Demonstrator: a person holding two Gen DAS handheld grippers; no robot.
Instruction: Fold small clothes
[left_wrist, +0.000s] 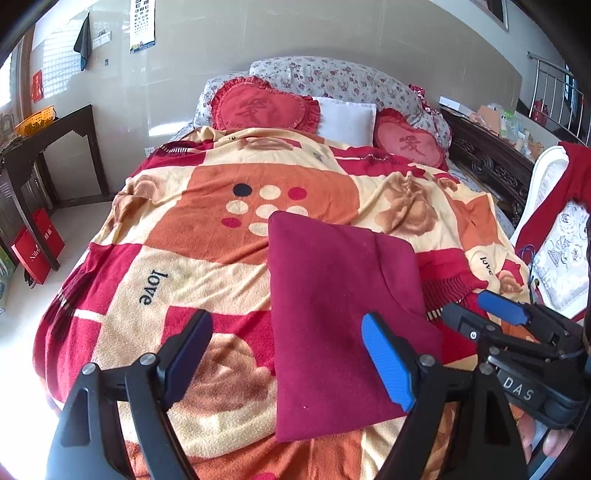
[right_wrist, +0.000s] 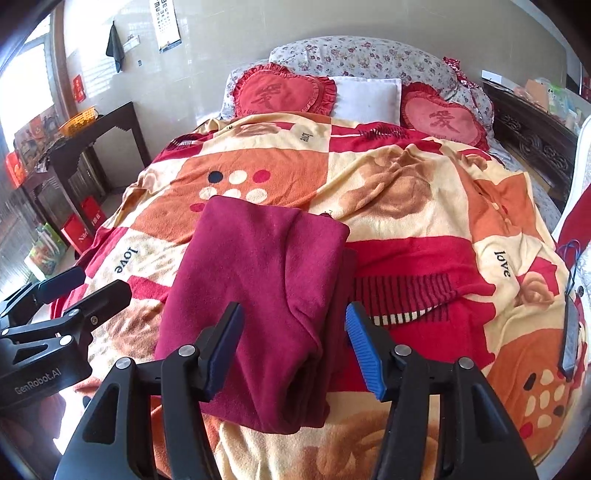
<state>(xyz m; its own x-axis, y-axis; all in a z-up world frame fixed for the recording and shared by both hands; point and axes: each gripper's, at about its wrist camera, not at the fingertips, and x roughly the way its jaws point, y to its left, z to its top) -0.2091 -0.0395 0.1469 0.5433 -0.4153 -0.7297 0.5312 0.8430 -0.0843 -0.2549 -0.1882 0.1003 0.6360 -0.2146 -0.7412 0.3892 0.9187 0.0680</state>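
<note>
A dark red garment (left_wrist: 332, 314) lies folded into a long rectangle on the patterned blanket (left_wrist: 177, 266) near the bed's front edge. It also shows in the right wrist view (right_wrist: 258, 295), with a folded edge running down its right side. My left gripper (left_wrist: 288, 358) is open and empty, held just above the garment's near left part. My right gripper (right_wrist: 295, 347) is open and empty, its jaws standing either side of the garment's near end. The right gripper shows at the right of the left wrist view (left_wrist: 498, 317); the left gripper shows at the left of the right wrist view (right_wrist: 74, 288).
Two red heart cushions (left_wrist: 262, 105) and a white pillow (left_wrist: 347, 120) lie at the head of the bed. A dark side table (left_wrist: 48, 147) and red bags (left_wrist: 37, 247) stand at the left. A white chair with red cloth (left_wrist: 561, 206) stands at the right. A phone (right_wrist: 570, 332) lies on the blanket's right edge.
</note>
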